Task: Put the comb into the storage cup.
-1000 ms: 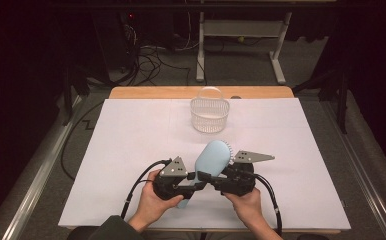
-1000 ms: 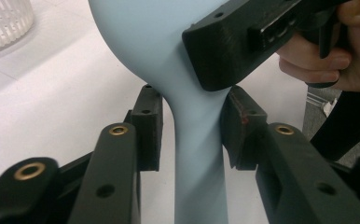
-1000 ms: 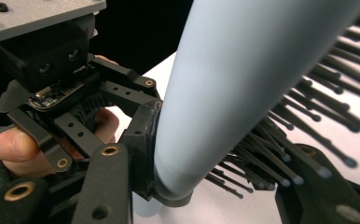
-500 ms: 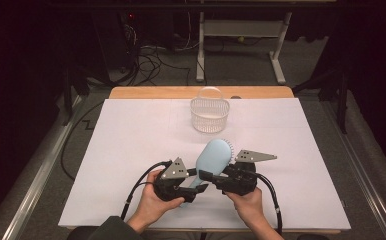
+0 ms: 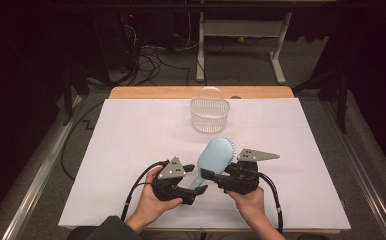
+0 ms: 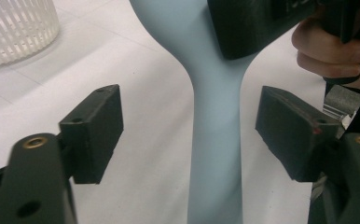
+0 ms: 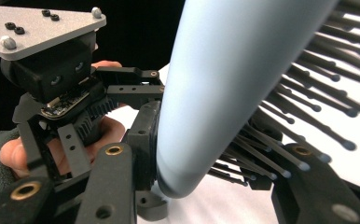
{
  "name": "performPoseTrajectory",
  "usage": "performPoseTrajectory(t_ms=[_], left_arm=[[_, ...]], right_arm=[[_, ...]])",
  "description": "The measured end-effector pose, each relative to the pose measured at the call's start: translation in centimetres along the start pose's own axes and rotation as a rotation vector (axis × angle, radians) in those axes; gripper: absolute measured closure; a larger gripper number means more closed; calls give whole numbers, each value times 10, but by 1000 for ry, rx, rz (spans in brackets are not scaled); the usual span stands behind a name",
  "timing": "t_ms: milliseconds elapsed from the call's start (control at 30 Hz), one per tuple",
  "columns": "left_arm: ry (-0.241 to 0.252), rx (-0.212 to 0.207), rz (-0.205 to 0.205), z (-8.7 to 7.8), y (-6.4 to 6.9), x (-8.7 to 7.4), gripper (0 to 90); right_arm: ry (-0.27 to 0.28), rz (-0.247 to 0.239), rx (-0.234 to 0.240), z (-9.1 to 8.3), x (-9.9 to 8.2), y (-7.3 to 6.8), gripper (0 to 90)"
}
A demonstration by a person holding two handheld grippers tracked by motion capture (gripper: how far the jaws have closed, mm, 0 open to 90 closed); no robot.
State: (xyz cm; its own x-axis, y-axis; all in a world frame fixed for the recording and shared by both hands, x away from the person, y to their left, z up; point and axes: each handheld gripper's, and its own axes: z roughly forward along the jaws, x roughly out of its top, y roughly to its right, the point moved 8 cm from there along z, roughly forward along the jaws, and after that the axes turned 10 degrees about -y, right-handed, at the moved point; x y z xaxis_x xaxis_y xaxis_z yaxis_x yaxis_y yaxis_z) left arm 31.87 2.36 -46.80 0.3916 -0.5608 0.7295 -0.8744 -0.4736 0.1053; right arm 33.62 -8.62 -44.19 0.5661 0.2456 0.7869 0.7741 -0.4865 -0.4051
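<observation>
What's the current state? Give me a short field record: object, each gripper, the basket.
object: light blue hairbrush, lifted off the white table
right gripper: shut on the hairbrush where head meets handle
left gripper: jaws just been opening, pads clear of the handle between them
basket: white, upright, behind the brush, apart from it

left gripper (image 5: 197,189) jaws just opened, right gripper (image 5: 212,176) jaws clamped

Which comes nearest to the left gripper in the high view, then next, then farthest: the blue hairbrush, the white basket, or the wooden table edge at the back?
From the left gripper:
1. Blue hairbrush, its handle between the open jaws.
2. White basket, farther back, mid-table.
3. Wooden table edge, behind the basket.
</observation>
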Motion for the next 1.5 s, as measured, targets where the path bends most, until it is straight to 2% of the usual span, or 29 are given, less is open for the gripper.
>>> performPoseTrajectory(t_ms=[67,167,267,367,500,567,667,700,767,967,1133,1500], left_arm=[[2,1,2,-1,0,-1,222],[-4,26,3,-3,-3,-3,197],[-9,39,-15,-6,-9,-7,191],[-5,23,-32,-11,-14,-11,156],[9,48,-50,-20,-23,-15,177],[12,45,-58,-23,-26,-17,185],[11,53,-62,-29,-30,-20,281],[10,56,-66,-31,-31,-22,288],[10,46,-75,-35,-34,-25,288],[24,69,-100,-45,-45,-30,257],[42,98,-101,-52,-52,-36,214],[57,180,-154,-69,-71,-53,171]], right_arm=[[2,-1,-2,-1,1,1,565],[5,1,-6,-4,2,2,565],[7,-4,-16,-6,3,2,564],[12,-16,-29,-8,4,2,564],[7,-14,-33,-9,4,3,565],[5,-16,-37,-9,4,3,564],[3,-14,-37,-9,4,3,564],[3,-15,-37,-10,4,3,564],[5,-16,-40,-11,4,4,564],[8,-13,-46,-14,5,6,564],[5,-9,-50,-16,6,8,563],[-1,-3,-62,-21,7,13,562]])
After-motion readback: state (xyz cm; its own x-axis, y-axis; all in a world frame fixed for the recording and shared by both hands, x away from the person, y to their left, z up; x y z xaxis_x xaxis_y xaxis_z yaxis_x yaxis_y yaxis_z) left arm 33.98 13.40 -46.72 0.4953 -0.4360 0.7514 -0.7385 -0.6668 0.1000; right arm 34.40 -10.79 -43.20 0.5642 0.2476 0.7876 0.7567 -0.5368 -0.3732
